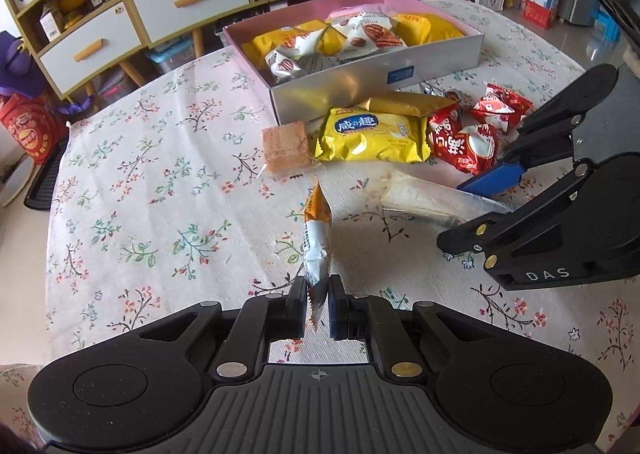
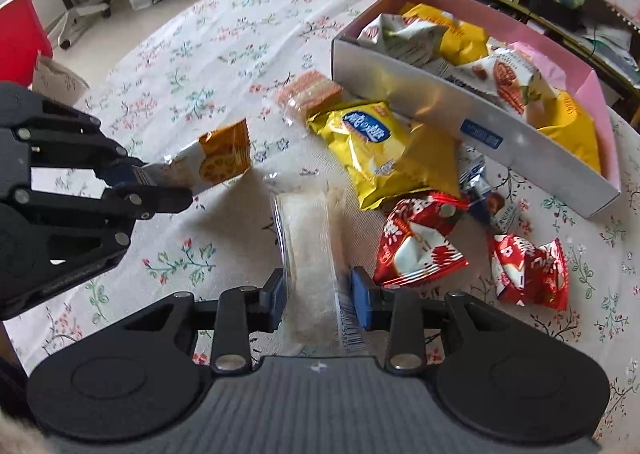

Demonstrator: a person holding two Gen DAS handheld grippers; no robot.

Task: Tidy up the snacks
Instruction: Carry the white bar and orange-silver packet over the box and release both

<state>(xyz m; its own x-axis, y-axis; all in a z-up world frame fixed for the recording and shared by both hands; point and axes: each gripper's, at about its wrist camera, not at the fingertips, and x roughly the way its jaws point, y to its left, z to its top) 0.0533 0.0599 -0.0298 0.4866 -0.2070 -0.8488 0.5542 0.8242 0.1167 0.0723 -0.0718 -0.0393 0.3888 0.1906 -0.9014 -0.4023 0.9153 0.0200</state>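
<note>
My left gripper [image 1: 318,286] is shut on the end of an orange and white snack packet [image 1: 316,230], which it holds up off the floral tablecloth; the right wrist view shows this packet [image 2: 218,162] in the left gripper [image 2: 172,184] at the left. My right gripper [image 2: 318,290] stands open low over the table, one blue pad on either side of a long clear-wrapped pale pastry bar [image 2: 310,238] that lies flat. The pads do not squeeze it. Behind stands a silver box with a pink lining [image 1: 360,82], holding several yellow and white packets.
In front of the box lie a yellow biscuit packet [image 1: 372,132], a clear-wrapped pink wafer [image 1: 286,146], a gold packet and several red packets [image 1: 464,138]. The left part of the tablecloth [image 1: 160,194] is bare. Shelves and drawers stand beyond the table's far edge.
</note>
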